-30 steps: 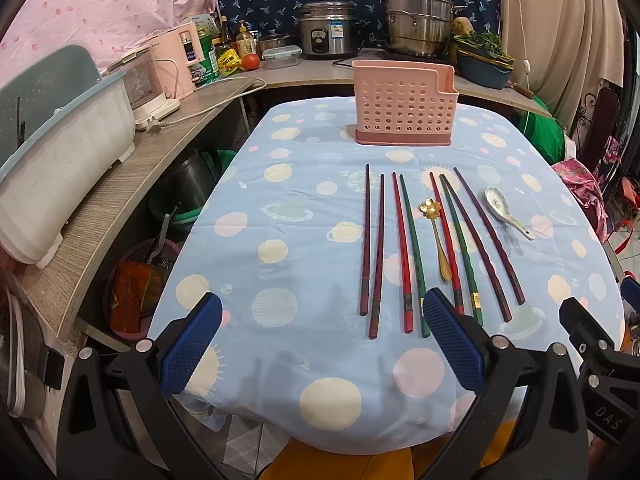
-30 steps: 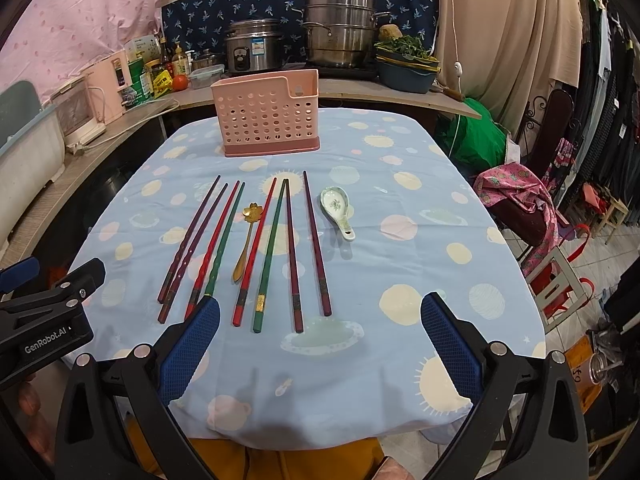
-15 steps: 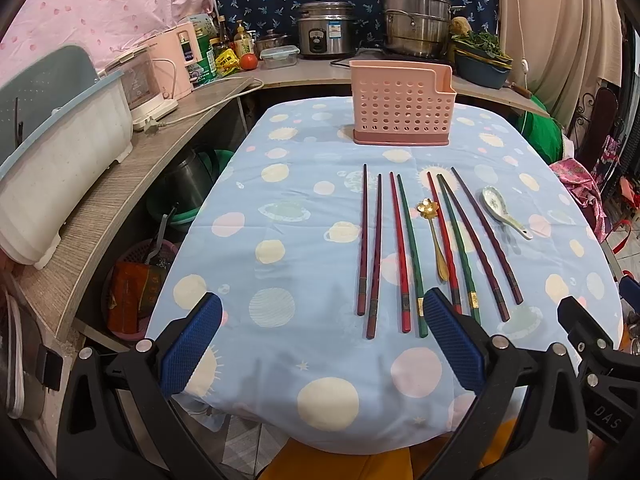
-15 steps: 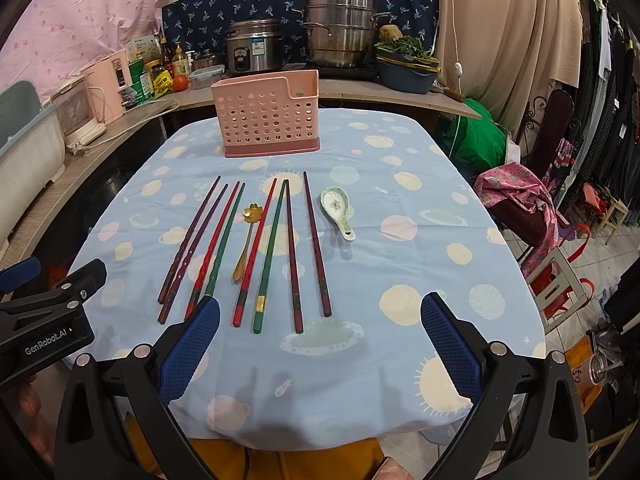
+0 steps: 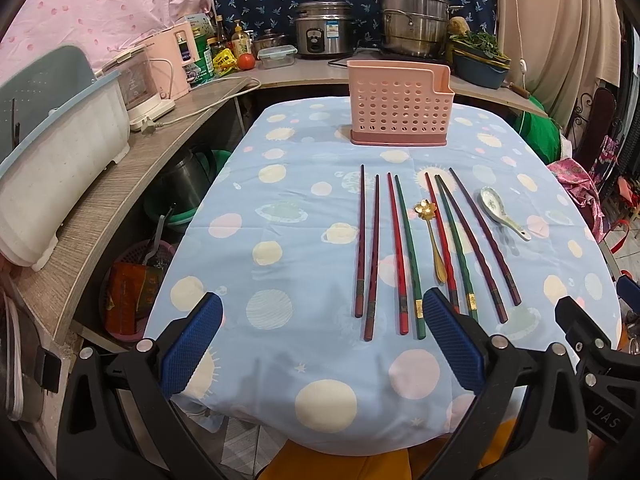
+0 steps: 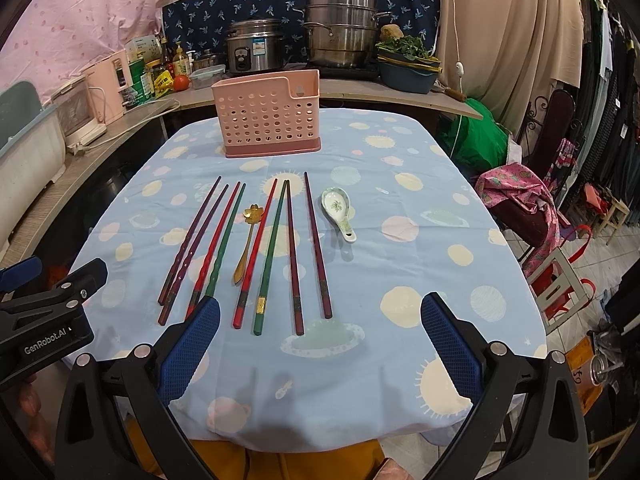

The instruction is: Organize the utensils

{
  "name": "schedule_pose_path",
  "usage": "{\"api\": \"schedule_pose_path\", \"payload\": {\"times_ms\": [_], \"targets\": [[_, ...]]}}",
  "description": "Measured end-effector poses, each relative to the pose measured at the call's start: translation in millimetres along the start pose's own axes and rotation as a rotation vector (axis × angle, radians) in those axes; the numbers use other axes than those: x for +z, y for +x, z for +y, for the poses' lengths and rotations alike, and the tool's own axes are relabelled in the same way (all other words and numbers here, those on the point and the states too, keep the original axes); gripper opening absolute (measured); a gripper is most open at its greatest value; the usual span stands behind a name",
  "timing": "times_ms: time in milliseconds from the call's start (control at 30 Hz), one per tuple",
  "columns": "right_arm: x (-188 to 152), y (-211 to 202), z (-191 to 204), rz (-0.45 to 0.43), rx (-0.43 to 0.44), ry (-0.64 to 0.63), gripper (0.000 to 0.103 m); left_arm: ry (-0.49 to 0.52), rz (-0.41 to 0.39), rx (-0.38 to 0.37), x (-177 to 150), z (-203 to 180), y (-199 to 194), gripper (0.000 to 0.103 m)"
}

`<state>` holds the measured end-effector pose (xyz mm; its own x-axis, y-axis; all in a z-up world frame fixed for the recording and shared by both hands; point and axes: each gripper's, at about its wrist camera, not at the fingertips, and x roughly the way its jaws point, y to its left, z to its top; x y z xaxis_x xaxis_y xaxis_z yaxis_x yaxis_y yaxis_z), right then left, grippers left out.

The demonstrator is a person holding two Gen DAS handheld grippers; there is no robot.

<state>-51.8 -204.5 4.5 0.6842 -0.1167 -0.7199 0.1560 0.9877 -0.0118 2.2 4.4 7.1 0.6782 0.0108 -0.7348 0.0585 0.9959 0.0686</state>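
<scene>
Several chopsticks [image 5: 404, 256] [image 6: 272, 256], dark red, red and green, lie side by side on the blue tablecloth. Among them rests a gold flower-bowl spoon [image 5: 432, 240] [image 6: 246, 242]. To their right lies a white ceramic spoon [image 5: 500, 212] [image 6: 339, 210]. A pink perforated utensil holder [image 5: 398, 110] [image 6: 266, 114] stands upright at the table's far end. My left gripper [image 5: 320, 344] hovers open over the near edge, just short of the chopstick handles. Open as well, my right gripper [image 6: 318, 344] hangs over the near edge with nothing between its fingers.
The table [image 5: 280, 200] drops off at the near edge and both sides. A counter [image 5: 120, 184] on the left carries a white tub, a kettle and bottles. Pots and a rice cooker [image 6: 252, 50] stand behind the holder. Chairs with cloths [image 6: 528, 208] crowd the right side.
The left wrist view has shifted slightly, so the utensils appear a little higher and further left. The right gripper has hardly moved. Nothing on the table has moved.
</scene>
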Motion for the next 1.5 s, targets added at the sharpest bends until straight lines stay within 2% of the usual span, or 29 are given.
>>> {"api": "schedule_pose_path", "payload": {"times_ms": [100,300,500,700,767,867,933,1067,1100,1167,1300,1367,1500], "targets": [[0.0,2.0,-0.2,0.005,-0.001,0.004,0.096,0.001,0.006,-0.009,2.1,-1.0,3.3,0.095],[6.0,15.9,-7.7,0.022,-0.011,0.018,0.089,-0.019,0.020,-0.025,4.4,5.4,17.8,0.096],[15.2,38.0,-23.5,0.045,-0.025,0.043,0.083,-0.032,0.067,-0.055,4.7,12.5,47.6,0.095],[24.5,62.2,-34.8,0.075,-0.037,0.067,0.079,-0.035,0.145,-0.076,2.4,12.7,90.4,0.081],[27.1,70.1,-37.7,0.086,-0.038,0.072,0.077,-0.035,0.174,-0.086,1.1,11.4,104.6,0.074],[31.4,82.0,-40.5,0.104,-0.037,0.075,0.074,-0.034,0.202,-0.095,-0.2,9.2,119.2,0.072],[34.0,88.2,-40.7,0.112,-0.037,0.074,0.072,-0.026,0.220,-0.102,-0.8,7.1,126.3,0.066],[40.1,99.8,-40.8,0.119,-0.031,0.075,0.070,-0.024,0.227,-0.103,-2.0,5.7,130.8,0.066],[41.7,102.3,-41.1,0.122,-0.026,0.078,0.068,-0.023,0.228,-0.104,-1.7,5.9,131.0,0.064],[46.2,108.8,-41.2,0.128,-0.013,0.084,0.064,-0.018,0.250,-0.118,-2.5,6.6,134.2,0.049],[55.9,122.5,-43.0,0.140,0.014,0.104,0.053,0.004,0.239,-0.110,-3.3,4.4,132.9,0.039],[61.0,131.5,-45.5,0.147,0.028,0.120,0.046,0.005,0.238,-0.114,-2.5,4.1,132.6,0.026],[67.9,149.3,-48.9,0.163,0.042,0.143,0.034,-0.002,0.242,-0.122,-0.4,6.2,134.0,0.015]]}}
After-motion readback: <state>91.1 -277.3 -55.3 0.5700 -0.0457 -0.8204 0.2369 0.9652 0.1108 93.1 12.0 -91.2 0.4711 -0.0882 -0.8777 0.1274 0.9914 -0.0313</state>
